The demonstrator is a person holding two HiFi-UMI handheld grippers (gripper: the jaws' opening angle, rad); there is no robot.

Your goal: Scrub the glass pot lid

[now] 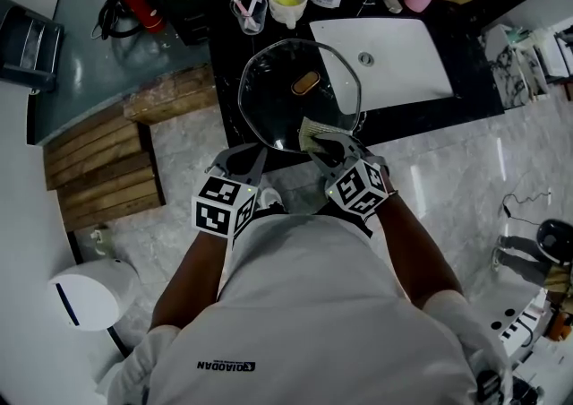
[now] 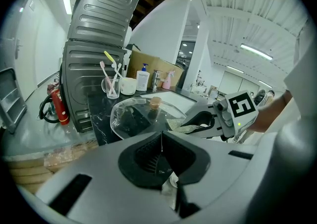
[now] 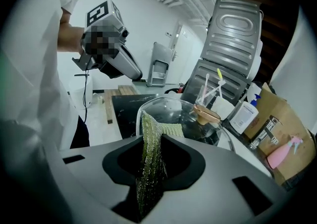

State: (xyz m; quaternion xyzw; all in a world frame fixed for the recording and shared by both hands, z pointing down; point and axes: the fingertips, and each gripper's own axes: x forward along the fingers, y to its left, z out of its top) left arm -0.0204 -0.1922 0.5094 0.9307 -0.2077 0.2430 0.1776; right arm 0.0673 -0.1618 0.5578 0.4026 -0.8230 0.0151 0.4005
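Scrubbing in hand. Your left gripper (image 1: 252, 158) was clamped on the near rim of the glass pot lid (image 1: 285, 90), over the counter (image 1: 226, 52) left of the sink (image 1: 394, 72). Your right gripper (image 1: 328, 145) pinched a green scouring pad (image 1: 314, 132) onto the lid's near-right edge. The next move probably called for firm strokes farther across the glass.

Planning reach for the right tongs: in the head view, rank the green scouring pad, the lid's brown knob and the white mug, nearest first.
1. Green scouring pad, clamped in the right tongs.
2. Brown knob, centre of the glass pot lid.
3. White mug, beyond the lid's far rim.
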